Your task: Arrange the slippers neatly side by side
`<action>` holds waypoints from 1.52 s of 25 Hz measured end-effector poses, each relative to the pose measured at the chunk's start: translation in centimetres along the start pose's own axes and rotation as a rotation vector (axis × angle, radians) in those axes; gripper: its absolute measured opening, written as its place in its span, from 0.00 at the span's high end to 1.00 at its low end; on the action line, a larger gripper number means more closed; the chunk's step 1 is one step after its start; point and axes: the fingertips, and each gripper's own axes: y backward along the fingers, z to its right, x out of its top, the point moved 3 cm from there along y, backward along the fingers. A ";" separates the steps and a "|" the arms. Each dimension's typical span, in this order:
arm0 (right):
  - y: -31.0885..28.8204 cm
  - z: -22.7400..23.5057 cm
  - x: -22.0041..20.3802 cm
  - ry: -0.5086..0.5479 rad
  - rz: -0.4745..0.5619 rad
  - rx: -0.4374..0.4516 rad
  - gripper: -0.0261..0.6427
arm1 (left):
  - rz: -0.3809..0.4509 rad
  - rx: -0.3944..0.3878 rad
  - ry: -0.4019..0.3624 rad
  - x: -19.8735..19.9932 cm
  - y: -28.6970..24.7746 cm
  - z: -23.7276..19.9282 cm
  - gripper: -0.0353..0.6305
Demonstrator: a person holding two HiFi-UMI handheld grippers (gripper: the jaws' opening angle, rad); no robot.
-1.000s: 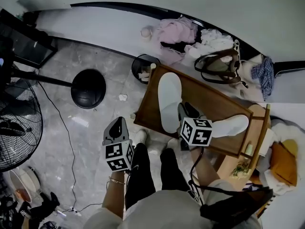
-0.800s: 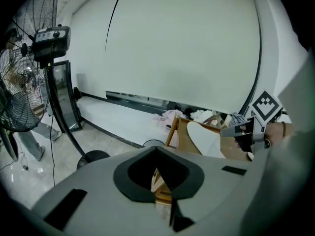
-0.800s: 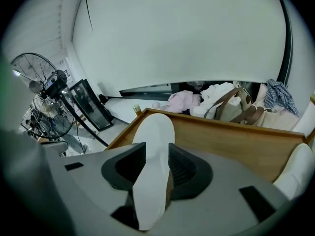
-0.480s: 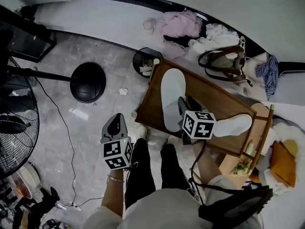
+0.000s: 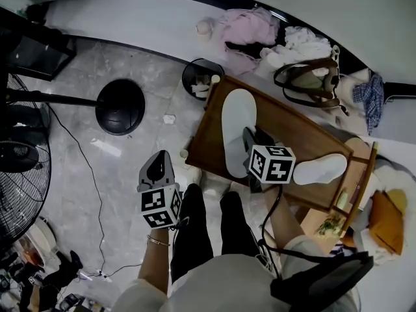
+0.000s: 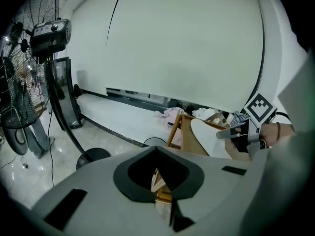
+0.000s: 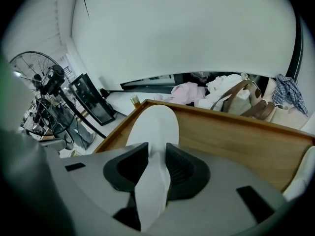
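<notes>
A white slipper [image 5: 236,119] lies lengthwise on the left part of the wooden table [image 5: 292,135]. My right gripper [image 5: 251,143] is at its near end. In the right gripper view the slipper's [image 7: 155,124] edge fills the gap between the closing jaws of that gripper [image 7: 154,167], touching both pads. The second white slipper [image 5: 320,169] lies crosswise at the table's right end, apart from the first, and its tip [image 7: 302,181] shows at the right edge. My left gripper [image 5: 156,169] hangs over the floor left of the table, shut and holding nothing [image 6: 158,177].
A black bin [image 5: 200,82] stands by the table's far left corner. A fan's round base [image 5: 119,114] and a cable [image 5: 91,187] lie on the floor at left. Clothes [image 5: 247,32] and a brown bag [image 5: 305,83] sit behind the table. The person's legs [image 5: 208,233] are at its front.
The right gripper stays at the near end of the lengthwise slipper. The left gripper holds its place over the floor. The view has shifted slightly.
</notes>
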 end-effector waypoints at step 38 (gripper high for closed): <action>8.1 0.2 3.7 -0.123 0.151 -0.098 0.89 | 0.106 -0.079 -0.060 4.1 3.2 3.0 0.92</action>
